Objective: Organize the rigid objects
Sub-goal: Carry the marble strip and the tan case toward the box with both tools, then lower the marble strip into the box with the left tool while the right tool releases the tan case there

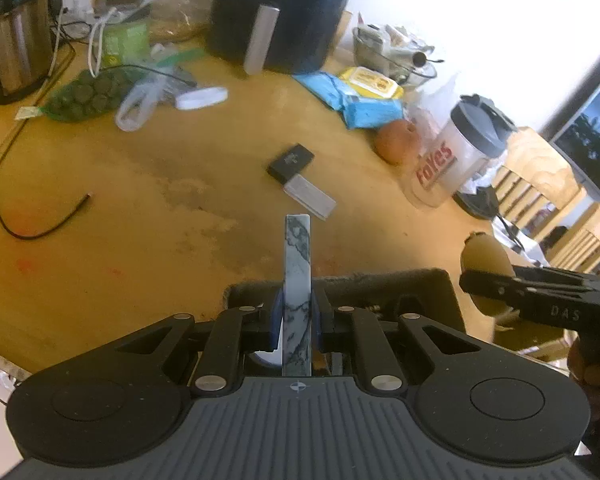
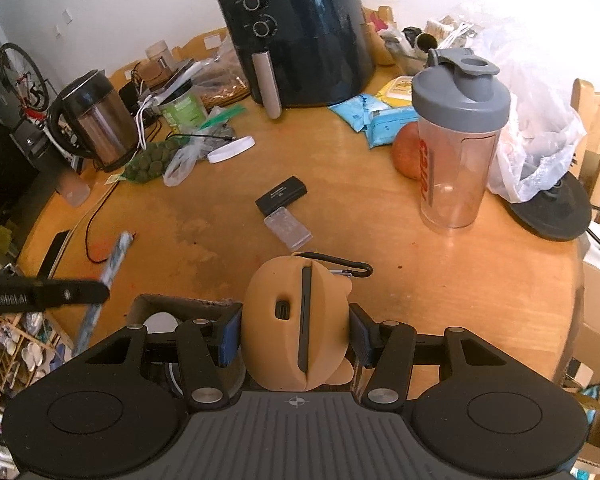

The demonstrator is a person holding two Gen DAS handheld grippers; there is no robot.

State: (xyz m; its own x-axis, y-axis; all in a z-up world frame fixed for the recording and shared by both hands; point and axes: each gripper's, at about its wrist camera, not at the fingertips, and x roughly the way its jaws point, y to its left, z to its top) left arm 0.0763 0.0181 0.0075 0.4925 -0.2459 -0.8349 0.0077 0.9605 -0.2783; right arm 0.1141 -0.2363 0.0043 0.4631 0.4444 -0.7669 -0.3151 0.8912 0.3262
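1. 2 things are in hand, both held above the dark bin (image 1: pixel 440 284) at the table's near edge: the left tongs (image 1: pixel 296 320) pinch a marbled flat slab (image 1: pixel 298 264) on edge.
2. It looks stiff, thin and slick (possibly brittle), so grip its flat faces.
3. The right tongs (image 2: pixel 296 336) squeeze a tan rubbery case (image 2: pixel 288 320): light, grippy, slightly yielding; hold its broad sides.

Marble slab (image 1: pixel 298 292): thin, white with grey veins, held edge-up.
Tan case (image 2: pixel 296 328): rounded silicone, black carabiner, held upright.
Black box (image 2: pixel 281 194), clear case (image 2: pixel 288 227): touching, mid-bench.
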